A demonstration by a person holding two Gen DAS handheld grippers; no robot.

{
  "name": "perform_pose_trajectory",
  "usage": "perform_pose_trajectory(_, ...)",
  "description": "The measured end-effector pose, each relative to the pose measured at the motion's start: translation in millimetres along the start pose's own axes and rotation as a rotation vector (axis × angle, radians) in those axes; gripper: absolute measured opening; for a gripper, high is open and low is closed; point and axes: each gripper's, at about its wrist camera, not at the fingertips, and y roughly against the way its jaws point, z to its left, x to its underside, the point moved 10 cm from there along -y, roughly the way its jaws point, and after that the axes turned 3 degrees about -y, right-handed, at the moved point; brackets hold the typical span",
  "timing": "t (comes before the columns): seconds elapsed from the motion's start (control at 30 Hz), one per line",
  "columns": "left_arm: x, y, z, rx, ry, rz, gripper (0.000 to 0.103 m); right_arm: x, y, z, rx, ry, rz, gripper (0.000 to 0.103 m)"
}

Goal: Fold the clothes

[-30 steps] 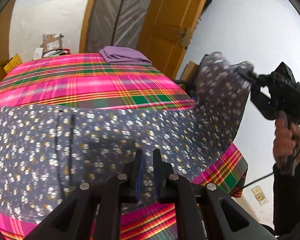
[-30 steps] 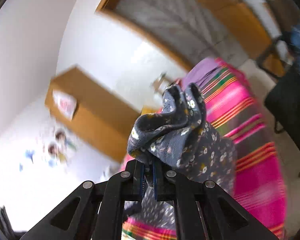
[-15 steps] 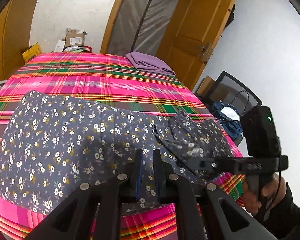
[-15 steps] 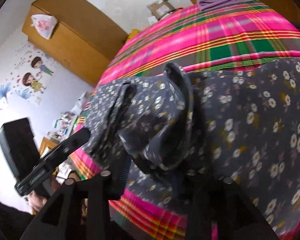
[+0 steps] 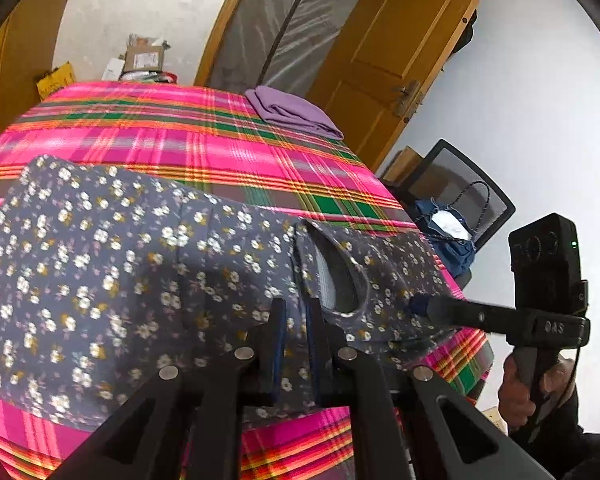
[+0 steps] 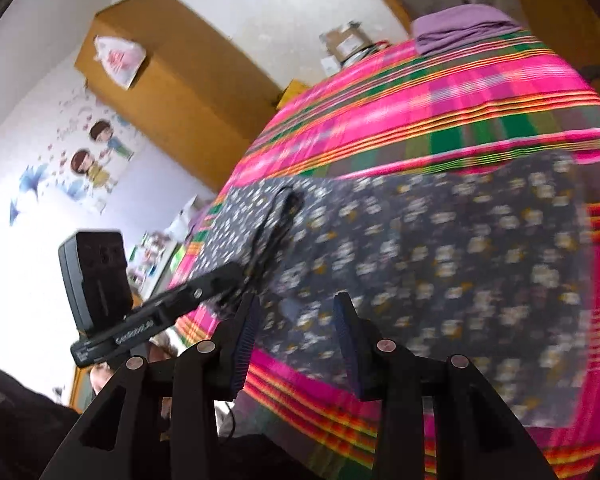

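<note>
The floral garment (image 5: pixel 148 264) lies folded along the near edge of the plaid-covered bed (image 5: pixel 236 148), so the left gripper (image 5: pixel 296 344) should keep pinching its near hem while the right gripper (image 6: pixel 296 344), its jaws just spread with nothing between them, takes the next edge squarely

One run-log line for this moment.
left hand-held gripper: shut on floral garment | right hand-held gripper: open, nothing held | garment: on plaid cloth

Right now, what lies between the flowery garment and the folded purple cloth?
Only bare plaid bedspread separates the flowery garment from the folded purple cloth; the left wrist view shows it best.
</note>
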Motion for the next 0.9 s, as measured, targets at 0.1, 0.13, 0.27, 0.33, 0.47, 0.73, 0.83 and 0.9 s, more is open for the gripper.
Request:
perform_pose_trajectory(0.1, -6, 1, -14, 0.047, -0.003, -0.03, 0.021, -5, 14, -21, 0.023, -0.044, -0.041, 0.04)
perform_pose_trajectory(0.13, -9, 1, -19, 0.048, -0.025, -0.047, 0.027, -6, 19, -27, 0.026, -0.057, -0.053, 0.04)
perform_pose_trajectory(0.27, -9, -15, -35, 0.04, -0.1, -0.047, 0.031, -5, 29, -35, 0.023, -0.081, -0.076, 0.04)
perform_pose_trajectory(0.33, -5, -28, -38, 0.033, -0.11, -0.021, 0.031, -4, 29, -36, 0.019, -0.08, -0.074, 0.04)
perform_pose_trajectory(0.47, 7, -48, -25, -0.06, -0.111, 0.045, 0.031, -2, 28, -35, 0.006, -0.084, -0.071, 0.04)
perform_pose_trajectory(0.73, 21, -41, -9, 0.004, 0.033, 0.093, 0.023, -3, 38, -47, 0.008, -0.109, -0.091, 0.04)
perform_pose_trajectory(0.83, 22, -31, -10, 0.054, 0.099, 0.095, 0.023, -4, 41, -48, 0.007, -0.108, -0.097, 0.04)
perform_pose_trajectory(0.9, 22, -29, -10, 0.058, 0.104, 0.103, 0.023, -4, 43, -49, 0.007, -0.105, -0.102, 0.04)
